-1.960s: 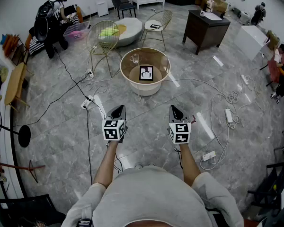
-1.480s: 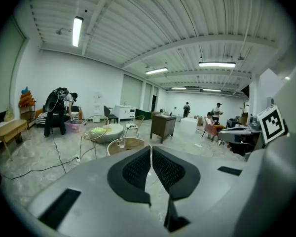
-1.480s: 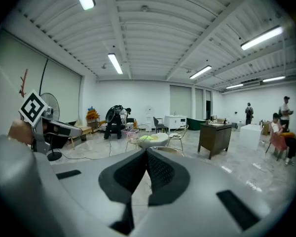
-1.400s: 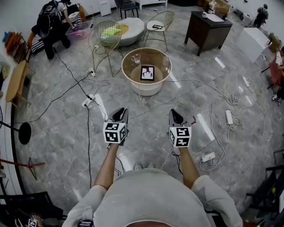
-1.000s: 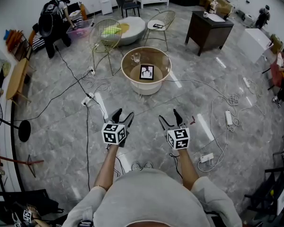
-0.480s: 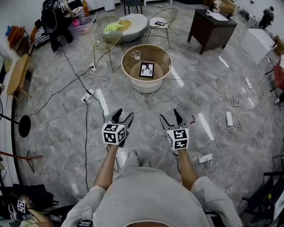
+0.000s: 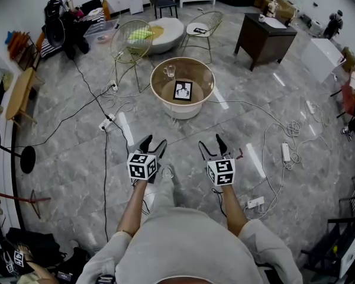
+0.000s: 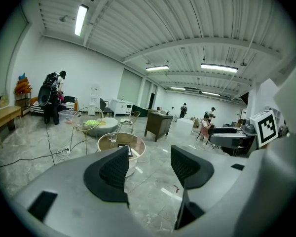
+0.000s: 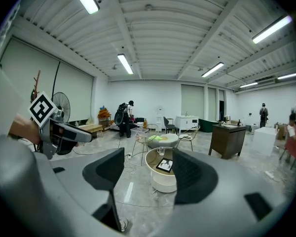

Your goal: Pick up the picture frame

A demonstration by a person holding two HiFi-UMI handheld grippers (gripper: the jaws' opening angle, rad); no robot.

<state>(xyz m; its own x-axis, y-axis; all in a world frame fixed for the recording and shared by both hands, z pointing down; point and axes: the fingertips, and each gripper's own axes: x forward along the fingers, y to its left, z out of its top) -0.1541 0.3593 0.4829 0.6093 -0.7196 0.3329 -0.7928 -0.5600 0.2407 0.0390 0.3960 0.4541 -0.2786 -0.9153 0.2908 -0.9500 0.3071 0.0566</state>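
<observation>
Picture frame [image 7: 183, 90] sits mid round table [image 7: 206, 76], off its rim; left gripper [image 7: 154, 142] & right gripper [image 7: 210, 144] both spread, empty, prob. prepped for reach.

Light grey short-sleeved tee [image 7: 186, 247], same grey on the trouser leg [image 7: 163, 191] just ahead of the tee, pale shoe [image 7: 166, 171] at its end. Further ahead of the tee, left gripper [image 7: 153, 143] and right gripper [image 7: 210, 144]: black pointed jaws, white cube [image 7: 221, 172] with black square markers on each.

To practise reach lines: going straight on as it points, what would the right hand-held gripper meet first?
Probably the round table holding the picture frame, seen between the open jaws of the right hand-held gripper; only floor lies between.
</observation>
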